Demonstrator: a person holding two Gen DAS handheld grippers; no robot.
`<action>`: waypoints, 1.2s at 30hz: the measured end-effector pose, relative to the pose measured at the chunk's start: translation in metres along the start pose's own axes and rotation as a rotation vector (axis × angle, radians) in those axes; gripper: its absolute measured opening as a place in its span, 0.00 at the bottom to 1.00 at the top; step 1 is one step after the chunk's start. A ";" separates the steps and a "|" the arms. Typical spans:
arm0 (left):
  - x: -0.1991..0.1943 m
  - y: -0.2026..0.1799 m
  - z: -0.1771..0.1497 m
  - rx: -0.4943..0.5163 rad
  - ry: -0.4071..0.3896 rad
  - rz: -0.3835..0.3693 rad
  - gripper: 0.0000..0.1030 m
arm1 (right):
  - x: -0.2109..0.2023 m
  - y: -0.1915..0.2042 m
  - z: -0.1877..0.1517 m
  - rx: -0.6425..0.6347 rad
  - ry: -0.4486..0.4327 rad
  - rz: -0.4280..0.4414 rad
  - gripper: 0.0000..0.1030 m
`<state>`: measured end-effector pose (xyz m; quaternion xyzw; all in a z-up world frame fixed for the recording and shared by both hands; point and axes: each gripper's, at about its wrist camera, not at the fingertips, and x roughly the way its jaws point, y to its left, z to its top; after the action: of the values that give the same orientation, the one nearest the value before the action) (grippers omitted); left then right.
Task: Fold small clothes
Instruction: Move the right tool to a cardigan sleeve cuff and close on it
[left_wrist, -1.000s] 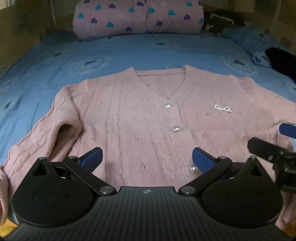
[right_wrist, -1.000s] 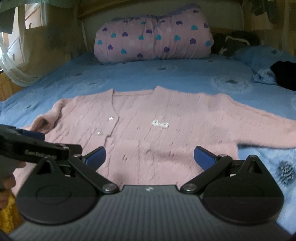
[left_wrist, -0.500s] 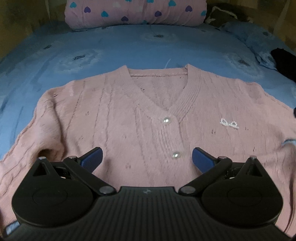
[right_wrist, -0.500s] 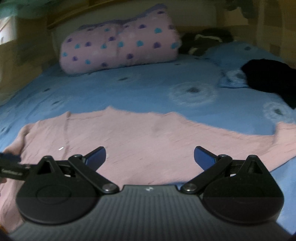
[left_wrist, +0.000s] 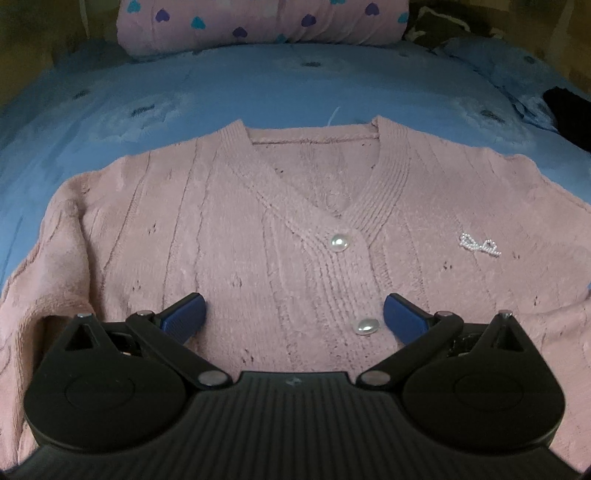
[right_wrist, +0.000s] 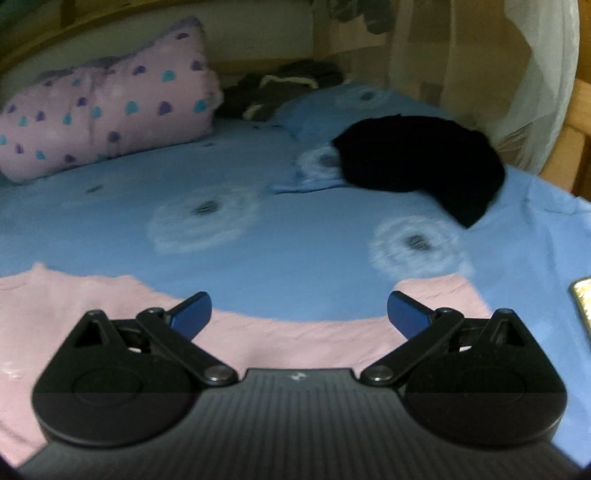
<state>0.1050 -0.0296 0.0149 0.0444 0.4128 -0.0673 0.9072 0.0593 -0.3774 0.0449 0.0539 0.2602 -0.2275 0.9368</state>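
Since the earlier frames the left gripper (left_wrist: 293, 314) has been brought in closer over the chest of the pink cardigan (left_wrist: 229, 229), so the neckline fills more of its view, and the right gripper (right_wrist: 299, 312) has been swung off to the right, with the buttons and the bead bow no longer seen from it, only the outstretched sleeve (right_wrist: 332, 332).

The cardigan is laid flat, front up, on the blue bed sheet (left_wrist: 258, 85). Its V-neck is pointed away from the left camera toward the heart-print pillow (left_wrist: 266, 22), so the body axis runs near-to-far, while the spread sleeves make the long axis run left to right across the bed. Two pearl buttons (left_wrist: 340, 242) are seen on the placket, done up, and a small bead bow (left_wrist: 479, 245) is stitched on the chest at the right of the picture. The sleeve at the left of that picture is bunched and curled back on itself.

The left jaws are held wide apart just above the knit, nothing between them, the lower button lying just inside the right-hand blue pad (left_wrist: 402, 317). The right jaws are spread wide too and empty, hovering over the sleeve, whose cuff end is seen by the right-hand pad (right_wrist: 406, 314).

A black garment (right_wrist: 424, 162) is lying on a blue pillow (right_wrist: 351, 107) well beyond the sleeve. The right view is a bit blurred.
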 end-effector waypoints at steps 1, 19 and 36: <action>0.000 -0.001 -0.001 0.011 -0.007 0.001 1.00 | 0.005 -0.003 0.001 -0.011 0.006 -0.031 1.00; 0.002 -0.003 -0.005 0.024 -0.026 -0.010 1.00 | 0.028 -0.074 -0.015 0.204 0.095 -0.188 1.00; 0.004 -0.004 -0.005 0.022 -0.036 -0.005 1.00 | 0.048 -0.122 -0.043 0.713 0.050 0.087 0.88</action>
<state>0.1031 -0.0336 0.0087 0.0521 0.3960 -0.0748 0.9137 0.0206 -0.4961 -0.0149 0.3939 0.1846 -0.2625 0.8613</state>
